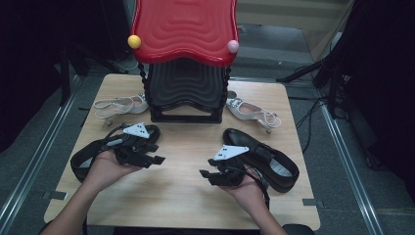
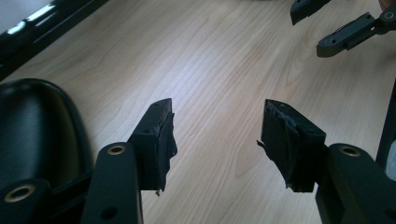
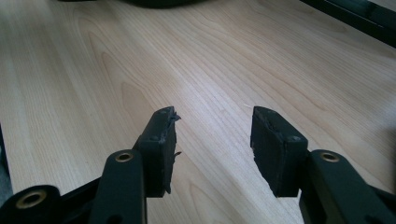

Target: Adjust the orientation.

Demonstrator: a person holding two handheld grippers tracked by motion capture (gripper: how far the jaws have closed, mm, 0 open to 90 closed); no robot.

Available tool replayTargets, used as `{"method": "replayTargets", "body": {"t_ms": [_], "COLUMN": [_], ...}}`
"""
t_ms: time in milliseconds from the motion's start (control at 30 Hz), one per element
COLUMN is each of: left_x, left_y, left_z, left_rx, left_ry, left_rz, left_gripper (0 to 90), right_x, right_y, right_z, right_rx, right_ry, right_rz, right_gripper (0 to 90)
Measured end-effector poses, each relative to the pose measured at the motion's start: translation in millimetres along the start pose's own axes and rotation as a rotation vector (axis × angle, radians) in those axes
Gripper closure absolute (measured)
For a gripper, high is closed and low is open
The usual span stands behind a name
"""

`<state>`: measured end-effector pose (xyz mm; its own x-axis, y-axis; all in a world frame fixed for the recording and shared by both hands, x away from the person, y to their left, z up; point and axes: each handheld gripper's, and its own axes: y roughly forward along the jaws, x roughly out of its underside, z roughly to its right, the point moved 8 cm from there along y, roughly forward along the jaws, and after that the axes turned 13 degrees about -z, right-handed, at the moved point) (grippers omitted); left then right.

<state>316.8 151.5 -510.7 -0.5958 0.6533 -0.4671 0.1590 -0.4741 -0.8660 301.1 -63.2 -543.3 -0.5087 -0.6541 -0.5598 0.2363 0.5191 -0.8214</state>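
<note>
Two black leather shoes are lying on the wooden table (image 1: 186, 196), one by each hand. The left black shoe (image 1: 85, 156) is sitting at the left of the high view, half hidden under the left gripper (image 1: 154, 159); its long axis is running from lower left to upper right. In the left gripper view its glossy rounded end is filling the lower left corner. The right black shoe (image 1: 264, 157) is lying at right centre of the high view, long axis running from upper left to lower right, its smooth toe pointing to the upper left and its open, pale-lined heel end to the lower right. It is shiny, low-cut and dark all over.

The left gripper is hovering over bare wood with its jaws standing wide apart and nothing between them. The right gripper (image 1: 205, 175) is sitting just left of the right black shoe, its jaws also spread wide and gripping nothing, pointing toward the left of the frame.
</note>
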Motion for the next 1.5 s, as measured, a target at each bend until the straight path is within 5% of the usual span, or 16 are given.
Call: {"method": "replayTargets", "body": {"t_ms": [867, 1500], "left_x": [38.1, 77.4], "left_y": [-54.4, -94.2], "left_z": [-32.0, -75.3], "left_rx": [-0.057, -0.124], "left_ry": [-0.091, -0.184], "left_rz": [0.023, 0.032], "left_gripper": [44.1, 43.8], "right_x": [-5.1, -4.8], "right_y": [12.4, 16.1], "right_z": [-3.4, -3.6], "right_rx": [-0.058, -0.072], "right_ry": [-0.027, -0.015], "right_rz": [-0.051, -0.060], "right_gripper": [51.9, 51.3]}}
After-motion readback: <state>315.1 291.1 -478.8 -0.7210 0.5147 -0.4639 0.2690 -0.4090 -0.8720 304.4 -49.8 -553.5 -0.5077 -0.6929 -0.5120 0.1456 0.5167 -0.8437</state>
